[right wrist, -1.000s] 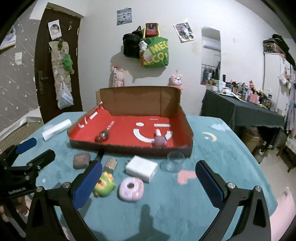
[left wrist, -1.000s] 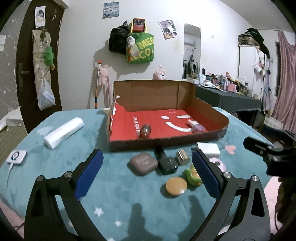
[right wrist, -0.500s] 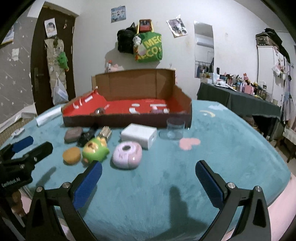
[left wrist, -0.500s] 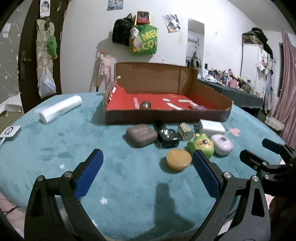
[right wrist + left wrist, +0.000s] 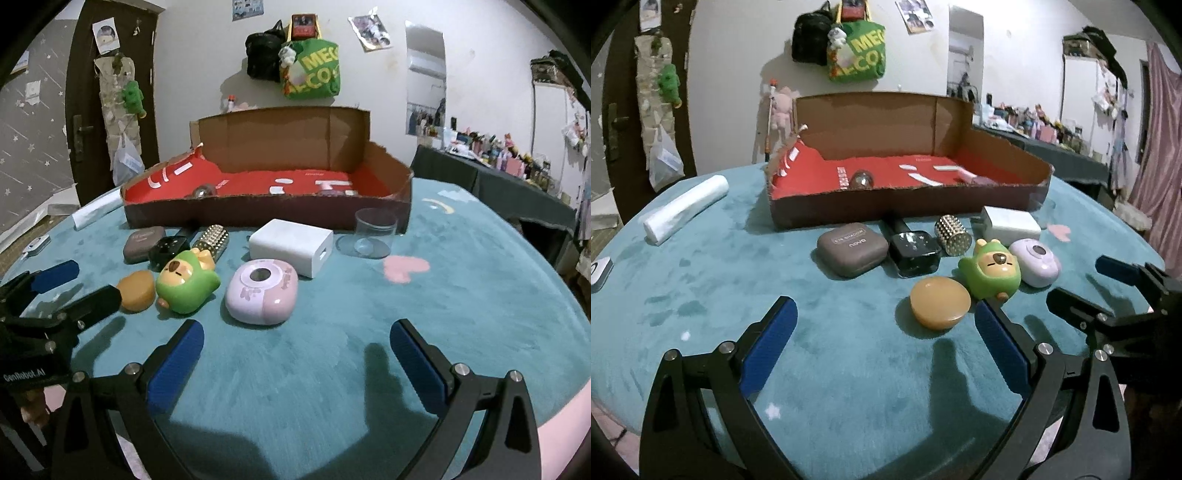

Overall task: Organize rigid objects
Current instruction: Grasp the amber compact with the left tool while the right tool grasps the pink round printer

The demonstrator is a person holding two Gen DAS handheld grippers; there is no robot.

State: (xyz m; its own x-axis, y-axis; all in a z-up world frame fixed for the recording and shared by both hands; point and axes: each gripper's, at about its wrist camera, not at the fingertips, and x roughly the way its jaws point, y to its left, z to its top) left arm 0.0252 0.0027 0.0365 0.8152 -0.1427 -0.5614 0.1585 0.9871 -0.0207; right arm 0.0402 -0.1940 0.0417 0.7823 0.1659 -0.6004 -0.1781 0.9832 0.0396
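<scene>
A cardboard box with a red floor [image 5: 997, 199] [image 5: 258, 214] stands at the back of the teal table; a dark ball [image 5: 862, 179] and a pink bottle [image 5: 975, 179] lie in it. In front lie a grey case [image 5: 853, 253], a black block [image 5: 914, 251], a studded cylinder [image 5: 953, 234], an orange disc [image 5: 940, 301], a green toy [image 5: 991, 267] [image 5: 184, 278], a lilac case [image 5: 262, 291], a white box [image 5: 291, 245] and a clear cup [image 5: 373, 232]. My left gripper [image 5: 884, 341] is open, just short of the orange disc. My right gripper [image 5: 295, 362] is open, near the lilac case.
A white roll [image 5: 685, 208] lies at the table's left side and a small white device [image 5: 598, 269] sits at its left edge. A dark side table with bottles [image 5: 517, 173] stands to the right. Bags hang on the wall [image 5: 310, 70] behind the box.
Both grippers have dropped lower and moved closer to the row of objects. Both stay open and hold nothing. The objects have not moved.
</scene>
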